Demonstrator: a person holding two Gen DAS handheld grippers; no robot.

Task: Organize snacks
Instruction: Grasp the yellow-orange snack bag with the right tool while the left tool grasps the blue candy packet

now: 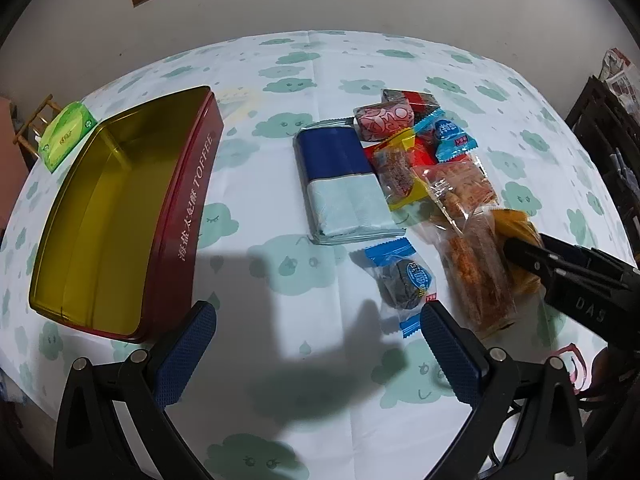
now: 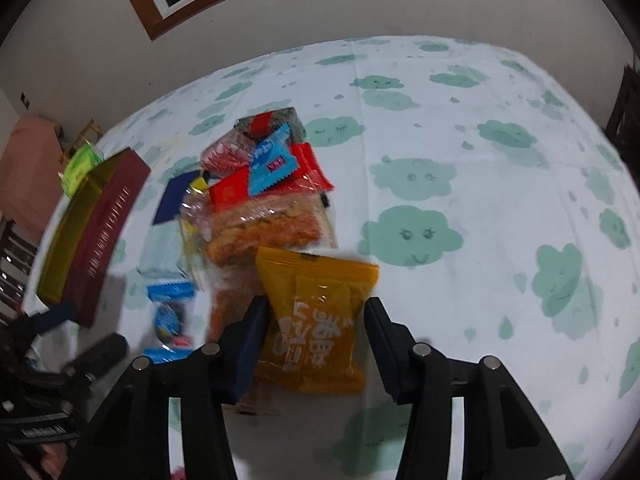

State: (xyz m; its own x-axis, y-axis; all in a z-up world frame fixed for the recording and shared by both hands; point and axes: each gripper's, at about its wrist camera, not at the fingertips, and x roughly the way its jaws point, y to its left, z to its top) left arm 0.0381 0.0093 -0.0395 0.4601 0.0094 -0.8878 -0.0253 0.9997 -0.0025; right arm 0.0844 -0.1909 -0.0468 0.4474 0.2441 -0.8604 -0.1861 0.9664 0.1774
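The right gripper (image 2: 316, 340) jaws bracket an orange snack packet (image 2: 320, 320) with white lettering, pads barely touching its edges; the left gripper (image 1: 318, 328) jaws stand wide over the tabletop (image 1: 256, 208).

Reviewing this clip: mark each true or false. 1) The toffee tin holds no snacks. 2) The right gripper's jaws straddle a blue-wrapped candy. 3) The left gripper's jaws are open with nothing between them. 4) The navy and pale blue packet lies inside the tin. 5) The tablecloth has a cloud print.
1) True: the toffee tin shows only its bare gold inside.
2) False: the right gripper straddles the orange snack packet; the blue-wrapped candy lies on the cloth nearer the left gripper.
3) True: only cloth shows between its jaws.
4) False: the navy and pale blue packet lies on the tablecloth, beside the snack pile.
5) True: green clouds on white.
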